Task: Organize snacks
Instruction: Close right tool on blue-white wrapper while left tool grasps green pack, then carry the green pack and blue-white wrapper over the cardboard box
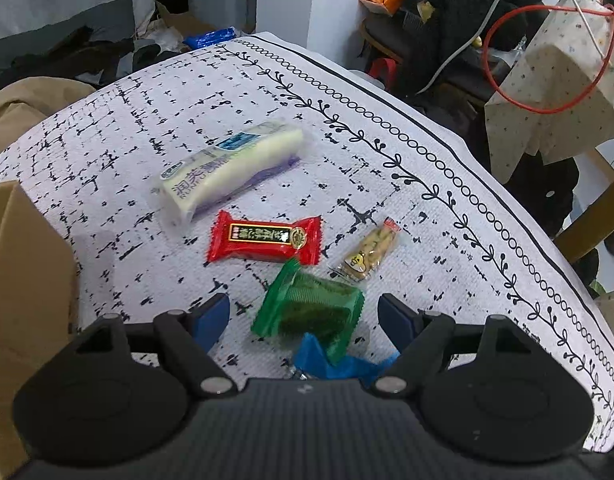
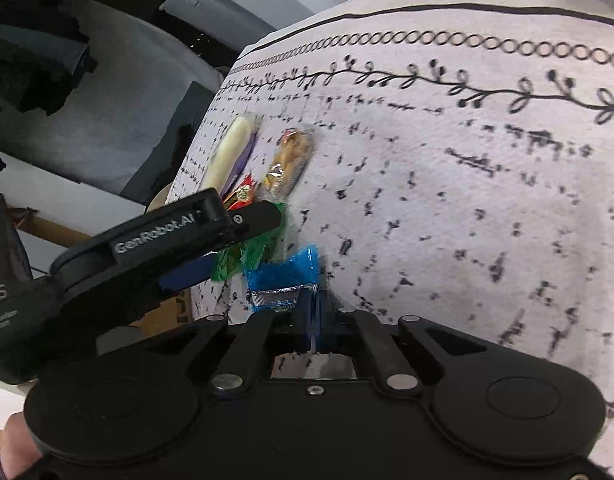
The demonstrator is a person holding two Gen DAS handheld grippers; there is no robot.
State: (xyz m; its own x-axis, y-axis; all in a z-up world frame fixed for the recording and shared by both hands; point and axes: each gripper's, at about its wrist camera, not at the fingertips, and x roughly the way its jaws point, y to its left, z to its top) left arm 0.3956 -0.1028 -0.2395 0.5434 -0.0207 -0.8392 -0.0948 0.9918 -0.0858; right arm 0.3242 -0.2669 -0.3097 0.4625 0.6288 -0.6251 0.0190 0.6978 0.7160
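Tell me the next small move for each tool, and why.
Probably lift the right tool: it is shut on the blue packet. The left tool is open astride the green packet, so closing it seems next.

The right gripper jaws pinch the blue snack packet on the tablecloth.

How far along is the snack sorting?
Early. Nothing visibly sorted yet. In hand: right gripper is shut on the blue packet. Left gripper is open around the green packet. Left on the cloth: white pack, red bar, small yellow snack. Cardboard box stands beside.
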